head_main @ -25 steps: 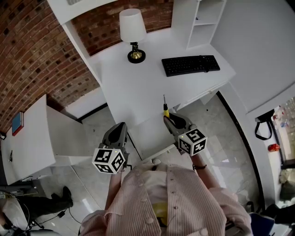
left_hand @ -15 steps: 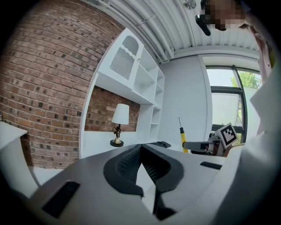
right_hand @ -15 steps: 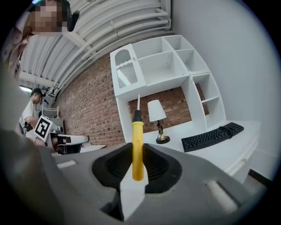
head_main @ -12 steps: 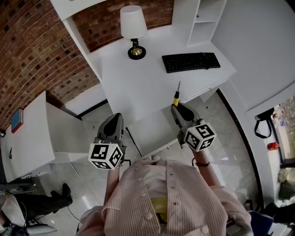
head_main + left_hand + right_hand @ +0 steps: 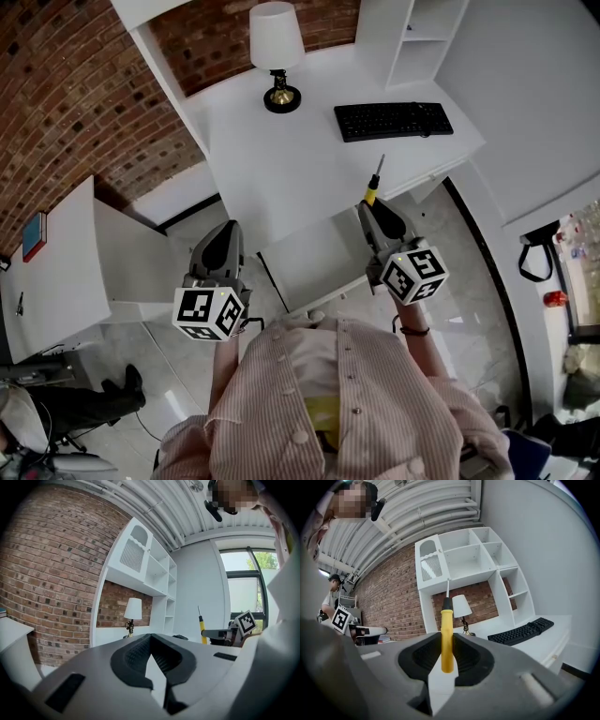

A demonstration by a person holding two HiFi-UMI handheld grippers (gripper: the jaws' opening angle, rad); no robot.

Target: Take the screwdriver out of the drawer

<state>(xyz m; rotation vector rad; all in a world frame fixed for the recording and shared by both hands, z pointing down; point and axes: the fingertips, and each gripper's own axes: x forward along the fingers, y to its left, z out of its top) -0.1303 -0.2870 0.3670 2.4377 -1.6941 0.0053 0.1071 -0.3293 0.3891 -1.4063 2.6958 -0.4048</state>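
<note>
A screwdriver (image 5: 374, 185) with a yellow handle and a thin metal shaft stands upright in my right gripper (image 5: 371, 208), which is shut on the handle. It hangs over the front edge of the white desk (image 5: 281, 169), above the open white drawer (image 5: 309, 262). In the right gripper view the handle (image 5: 446, 620) sits between the black pads (image 5: 423, 654), shaft pointing up. My left gripper (image 5: 225, 232) is to the left of the drawer, shut and holding nothing. The left gripper view shows its jaws (image 5: 151, 637) meeting, with the screwdriver (image 5: 202, 629) off to the right.
A lamp (image 5: 275, 52) and a black keyboard (image 5: 394, 120) stand on the desk, with a white shelf unit (image 5: 412, 37) at the back right. A low white cabinet (image 5: 66, 272) stands at the left by the brick wall (image 5: 66, 112).
Both grippers have risen. The right one has carried the screwdriver up and to the right, from over the drawer to the desk's front edge. The left one drifted slightly left.
</note>
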